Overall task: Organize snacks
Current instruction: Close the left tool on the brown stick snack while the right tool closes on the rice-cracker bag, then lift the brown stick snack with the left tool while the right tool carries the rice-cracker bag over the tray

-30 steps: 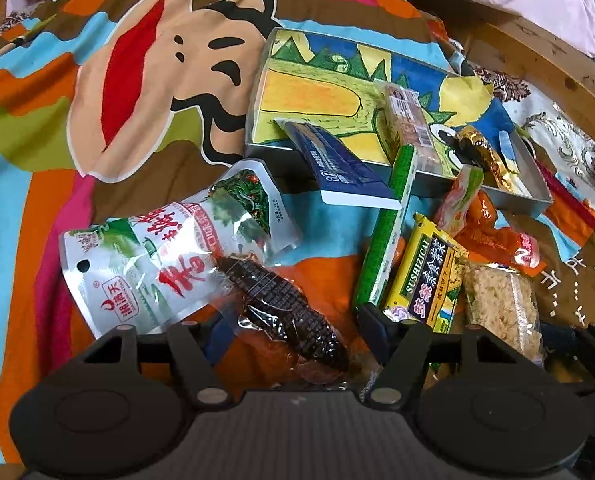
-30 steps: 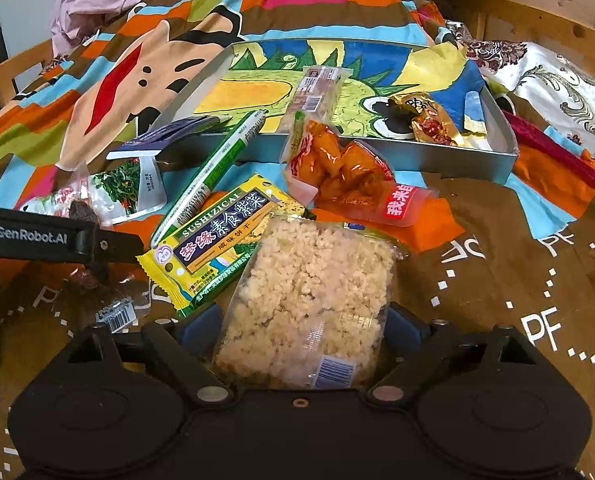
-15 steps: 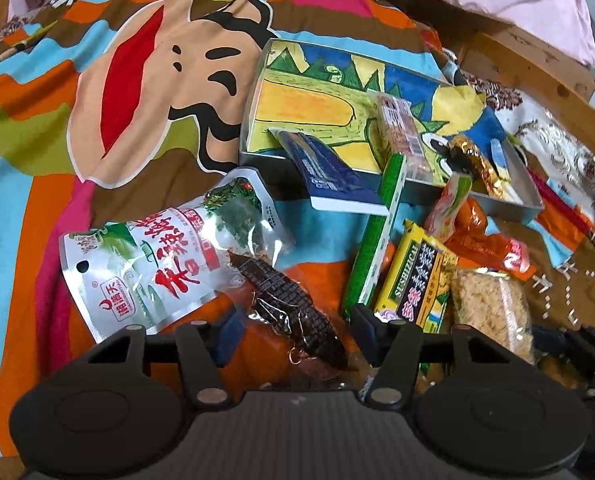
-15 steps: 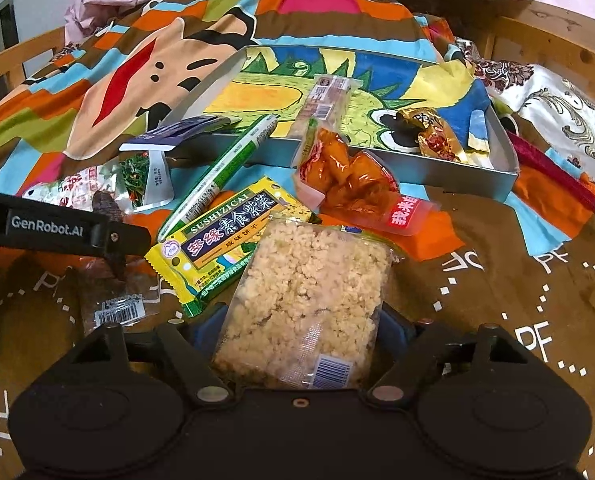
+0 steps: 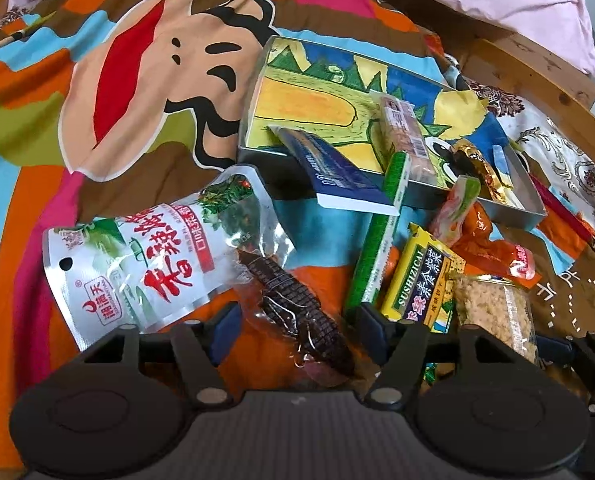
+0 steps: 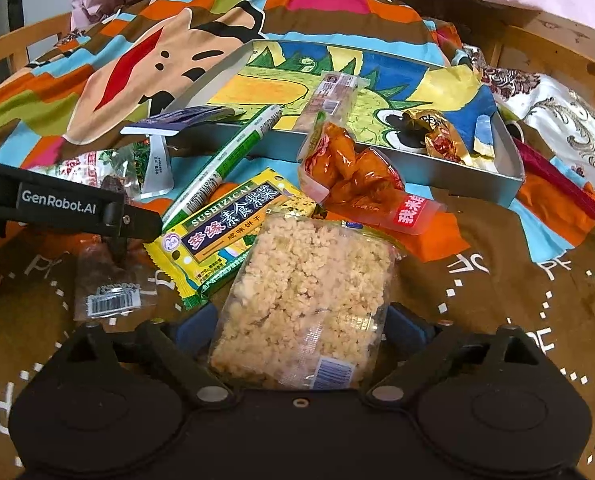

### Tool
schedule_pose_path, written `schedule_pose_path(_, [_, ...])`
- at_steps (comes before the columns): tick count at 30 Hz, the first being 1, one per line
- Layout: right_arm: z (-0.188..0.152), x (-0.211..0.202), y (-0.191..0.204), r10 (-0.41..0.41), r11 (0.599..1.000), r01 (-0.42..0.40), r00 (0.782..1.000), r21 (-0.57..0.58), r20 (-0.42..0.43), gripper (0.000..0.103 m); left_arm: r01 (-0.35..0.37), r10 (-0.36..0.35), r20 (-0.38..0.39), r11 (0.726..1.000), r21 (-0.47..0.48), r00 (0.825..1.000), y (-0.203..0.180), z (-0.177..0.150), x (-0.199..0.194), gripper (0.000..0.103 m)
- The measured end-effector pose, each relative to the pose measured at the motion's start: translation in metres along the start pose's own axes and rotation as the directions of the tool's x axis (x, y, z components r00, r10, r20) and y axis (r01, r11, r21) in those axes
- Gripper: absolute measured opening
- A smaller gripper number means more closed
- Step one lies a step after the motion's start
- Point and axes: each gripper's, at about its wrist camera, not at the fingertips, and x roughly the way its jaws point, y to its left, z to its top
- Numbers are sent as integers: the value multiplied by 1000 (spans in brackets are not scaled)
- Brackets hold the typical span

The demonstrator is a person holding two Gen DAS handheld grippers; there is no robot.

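L claw (image 5: 297, 322) opening w/ dark snack pack (image 5: 297, 312) between pads. R claw (image 6: 297, 330) opening round rice cake pack (image 6: 305, 300).

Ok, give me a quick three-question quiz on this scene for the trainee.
1. True or false: the gold-wrapped candy lies inside the tray.
2. Which pack overlaps the yellow biscuit pack? A rice-crisp pack; B white pouch; C blue packet.
3. What colour is the stick pack leaning on the tray's near wall?
Key: 1 true; 2 A; 3 green.
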Motion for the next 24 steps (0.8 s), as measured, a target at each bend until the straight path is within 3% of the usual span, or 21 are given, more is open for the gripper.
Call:
schedule_pose_path(3, [-1,2,1,-7,1000,7,1000,-9,4,95,-8,8,4,1000,14,1000,-1,-1,0,71])
schedule_pose_path(4, [-1,2,1,-4,1000,4,1000,-9,4,90,-13,13,5,1000,17,1000,-2,-2,-1,69])
schedule_pose_path(7, [0,-1,4,6,1000,-5,1000,-25,13,81,-18,18,5,1000,16,1000,-3,-2,-3,56])
schedule_pose_path(10, [0,-3,8,2,998,0,1000,-58,23,79,-23,23,11,1000,8,1000,-2,-2,-6,37])
schedule_pose_path(17, [-2,-7,20,-30,985,42,997,-170,71,78,-9,11,46,999,-53,999,4,0,-16,21])
schedule_pose_path(24, [-4,-8,20,-31,981,47,996,-189,83,78,-14,16,55,999,-42,998,2,1,-16,18])
